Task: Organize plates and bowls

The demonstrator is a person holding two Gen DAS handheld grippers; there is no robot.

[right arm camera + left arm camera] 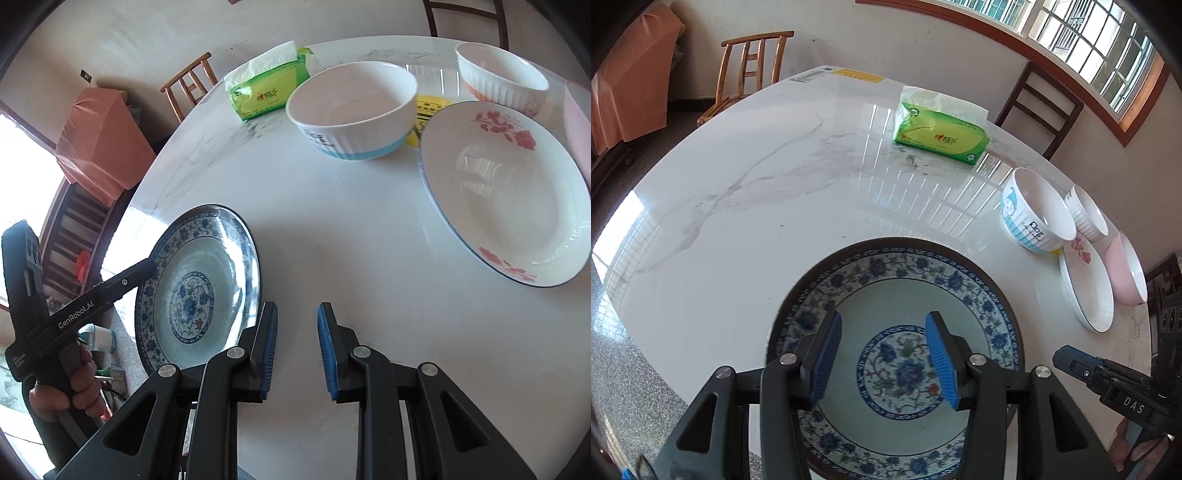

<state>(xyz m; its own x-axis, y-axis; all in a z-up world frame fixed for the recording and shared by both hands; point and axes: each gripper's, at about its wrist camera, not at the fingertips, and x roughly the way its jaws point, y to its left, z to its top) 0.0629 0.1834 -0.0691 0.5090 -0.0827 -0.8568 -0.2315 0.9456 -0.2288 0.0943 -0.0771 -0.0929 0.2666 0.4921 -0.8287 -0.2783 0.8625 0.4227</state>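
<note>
1. Left tongs [883, 323] hang over a round blue-and-white floral ceramic plate [897, 291]. Their blue ribbed pads [827, 354] are spread wide with the plate's painted centre showing between them, and they pinch nothing.
2. Right tongs [298, 312] point down at bare tabletop. Their pads stand a narrow gap apart and nothing is between them.
3. From the right wrist view, the left finger of the right tongs is just beside the floral plate's rim. One finger of the left tongs reaches that rim from the far side. A person's hand [79, 380] grips the left tool's handle.
4. That floral plate sits at the near edge of a glossy white marble-patterned table [757, 206]. I cannot tell whether it overhangs the edge.
5. Well apart from it, on the right side of the table, the other dishes are grouped:
   - a white ceramic bowl with a light-blue band and a cartoon figure [1034, 218], upright;
   - a smaller white ribbed bowl [1089, 218] near it;
   - a shallow white plate with red flowers and a thin dark rim [1086, 288], just beside the banded bowl;
   - a pale pink bowl [1126, 273] at the table's right edge.
6. A green soft pack of tissues [942, 136] lies farther back on the table.
7. A light wooden chair [753, 70] and a dark wooden chair [1041, 107] stand beyond the table.
</note>
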